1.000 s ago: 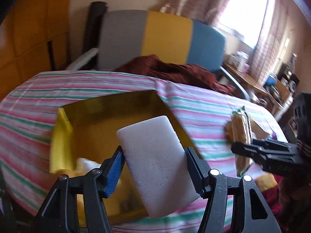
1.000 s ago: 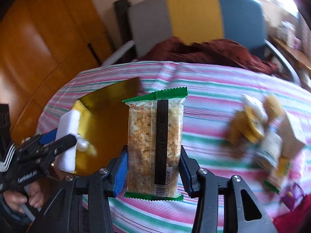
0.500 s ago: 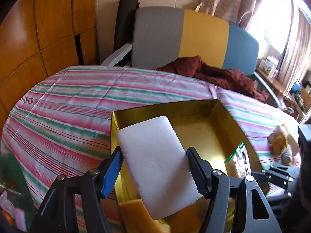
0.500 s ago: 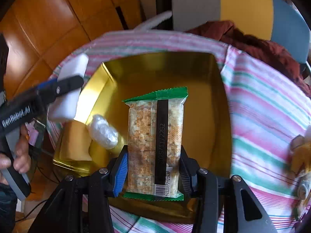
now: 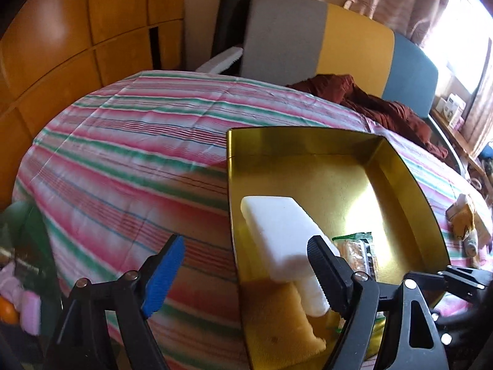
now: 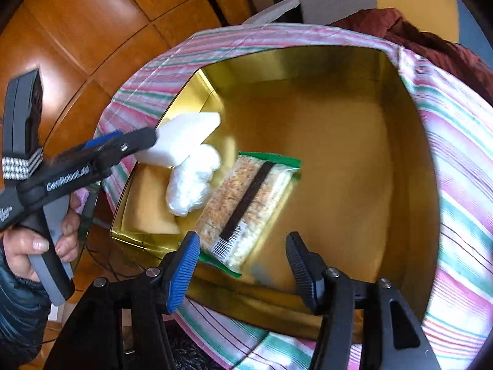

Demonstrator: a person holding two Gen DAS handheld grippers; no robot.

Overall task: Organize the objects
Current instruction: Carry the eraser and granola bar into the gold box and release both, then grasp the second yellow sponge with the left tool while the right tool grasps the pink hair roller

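Observation:
A gold tin box (image 5: 229,185) stands on the striped table. My left gripper (image 5: 243,274) is at the box's near left wall, its jaws opening. The white block (image 5: 277,237) lies tilted inside the box, leaning on the black finger (image 5: 323,271) and well clear of the blue pad (image 5: 163,277). My right gripper (image 6: 243,266) hangs over the box's near side, jaws opening, with nothing between them. The green-edged cracker packet (image 6: 246,206) lies loose on the box floor. Beside it are a clear plastic bundle (image 6: 194,185) and a yellow sponge (image 6: 151,203). The left gripper (image 6: 132,143) and white block (image 6: 181,141) also show there.
A striped cloth (image 5: 138,160) covers the round table. A small pile of snacks (image 5: 465,222) sits at its right edge. Behind stands a grey, yellow and blue chair (image 5: 339,49) with a dark red cloth (image 5: 369,104). A hand (image 6: 37,243) holds the left gripper's handle.
Both grippers came over the gold box and spread their jaws. The cracker packet dropped from the right gripper onto the box floor. The blue pad left the white block.

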